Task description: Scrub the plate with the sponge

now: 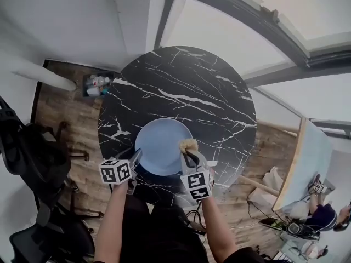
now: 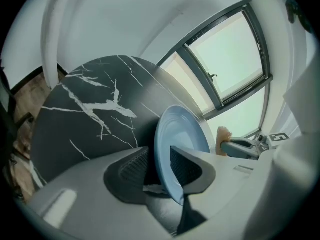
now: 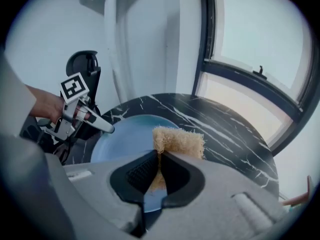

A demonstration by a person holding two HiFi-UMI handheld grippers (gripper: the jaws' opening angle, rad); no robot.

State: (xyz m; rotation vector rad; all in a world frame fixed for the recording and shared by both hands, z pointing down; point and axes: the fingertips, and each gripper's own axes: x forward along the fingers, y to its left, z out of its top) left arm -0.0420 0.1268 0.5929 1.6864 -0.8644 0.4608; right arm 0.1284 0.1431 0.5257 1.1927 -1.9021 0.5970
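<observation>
A light blue plate (image 1: pixel 163 146) lies on the black marble table (image 1: pixel 181 86) near its front edge. My left gripper (image 1: pixel 134 156) is at the plate's near-left rim. In the left gripper view the rim of the plate (image 2: pixel 182 129) runs between the jaws, and a gap shows at the left pad, so this gripper is open. My right gripper (image 1: pixel 189 153) is shut on a tan fibrous sponge (image 1: pixel 188 144) over the plate's right edge. The sponge (image 3: pixel 177 141) sticks out past the fingertips and looks lifted off the plate (image 3: pixel 127 134).
A basket of bottles (image 1: pixel 97 85) sits on the wooden floor behind the table at the left. A black chair (image 1: pixel 27 152) stands to the left. A pale board (image 1: pixel 307 158) leans at the right, with a person (image 1: pixel 321 212) seated beyond it.
</observation>
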